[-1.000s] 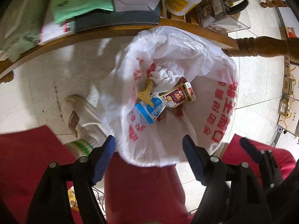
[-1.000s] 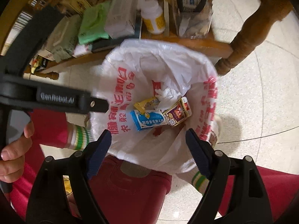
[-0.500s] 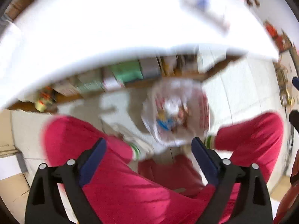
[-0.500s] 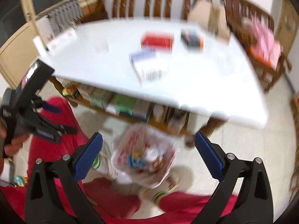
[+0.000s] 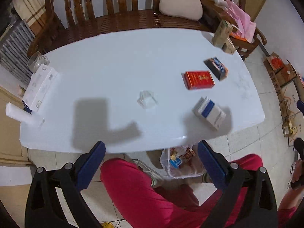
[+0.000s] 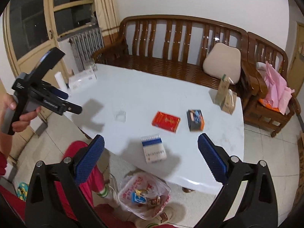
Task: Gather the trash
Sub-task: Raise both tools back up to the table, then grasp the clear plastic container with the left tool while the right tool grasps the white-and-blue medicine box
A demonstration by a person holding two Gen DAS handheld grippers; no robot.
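Note:
On the white table (image 5: 117,72) lie a red box (image 5: 199,79), a dark blue-and-orange box (image 5: 216,68), a white-and-blue box (image 5: 209,113) and a crumpled clear wrapper (image 5: 146,99). The same boxes show in the right wrist view: red (image 6: 165,121), dark (image 6: 195,120), white-and-blue (image 6: 153,148). A white trash bag (image 6: 144,195) with packets inside sits on the floor between my feet, also in the left wrist view (image 5: 180,161). My left gripper (image 5: 151,159) and right gripper (image 6: 151,157) are both open and empty, above the table's near edge.
Two carton packs (image 6: 225,95) stand at the table's far right corner. A white box (image 5: 39,87), a white roll (image 5: 20,114) and a glass (image 5: 36,60) sit at the left end. A wooden bench (image 6: 171,57) with a cushion stands behind the table.
Both grippers have risen from just over the trash bag under the table to above the tabletop. Both stay open and empty.

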